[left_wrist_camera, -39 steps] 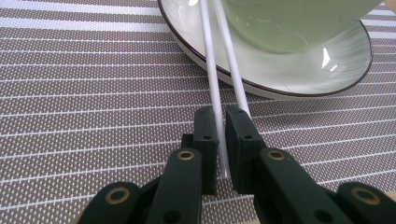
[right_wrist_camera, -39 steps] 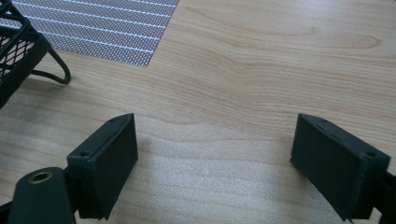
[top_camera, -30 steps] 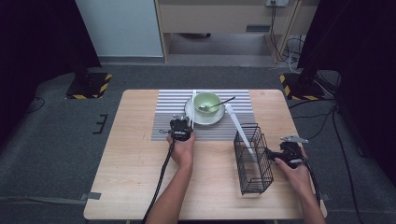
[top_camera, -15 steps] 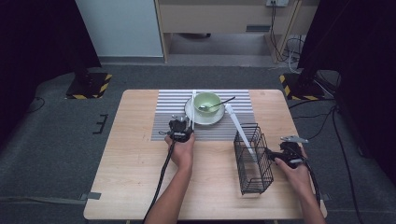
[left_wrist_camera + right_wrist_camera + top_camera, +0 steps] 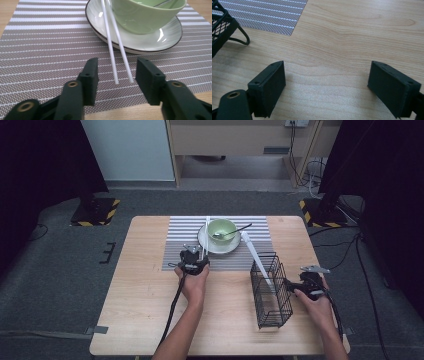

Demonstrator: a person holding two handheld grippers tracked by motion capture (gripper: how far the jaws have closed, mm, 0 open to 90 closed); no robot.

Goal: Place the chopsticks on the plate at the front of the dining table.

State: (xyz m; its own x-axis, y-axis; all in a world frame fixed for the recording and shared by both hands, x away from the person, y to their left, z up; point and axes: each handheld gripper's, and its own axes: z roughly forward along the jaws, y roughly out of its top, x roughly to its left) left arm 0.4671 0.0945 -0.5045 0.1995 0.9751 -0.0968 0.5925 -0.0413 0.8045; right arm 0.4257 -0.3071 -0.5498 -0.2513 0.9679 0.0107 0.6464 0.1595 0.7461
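Nearest the person, the light wood-grain tabletop (image 5: pixel 145 315) carries both forearms. The right hand-held gripper (image 5: pixel 295 285) rests near the right edge, jaws spread wide over bare wood with nothing between them, just beside a black wire basket (image 5: pixel 270 290) that stands upright; a white utensil (image 5: pixel 255 255) leans out of the basket toward the centre. The left hand-held gripper (image 5: pixel 116 75) sits at the near edge of a grey-and-white striped placemat (image 5: pixel 45 47); its jaws have just been opening and now stand apart, with the near ends of a pair of white chopsticks (image 5: pixel 117 50) lying between them, the pads clear of the sticks on both sides. The chopsticks lie side by side, near ends on the placemat, far ends propped over the rim of a white plate with a dark edge (image 5: pixel 150 42). A pale green bowl (image 5: pixel 145 15) stands on that plate, with a spoon (image 5: pixel 231 231) resting in it. Beyond the tabletop lies grey carpeted floor (image 5: pixel 60 270), with two black stand bases marked in yellow-and-black hazard stripes (image 5: pixel 95 211), dark curtains (image 5: pixel 40 170) at both sides, and a pale wooden cabinet (image 5: pixel 240 137) with trailing cables at the rear.
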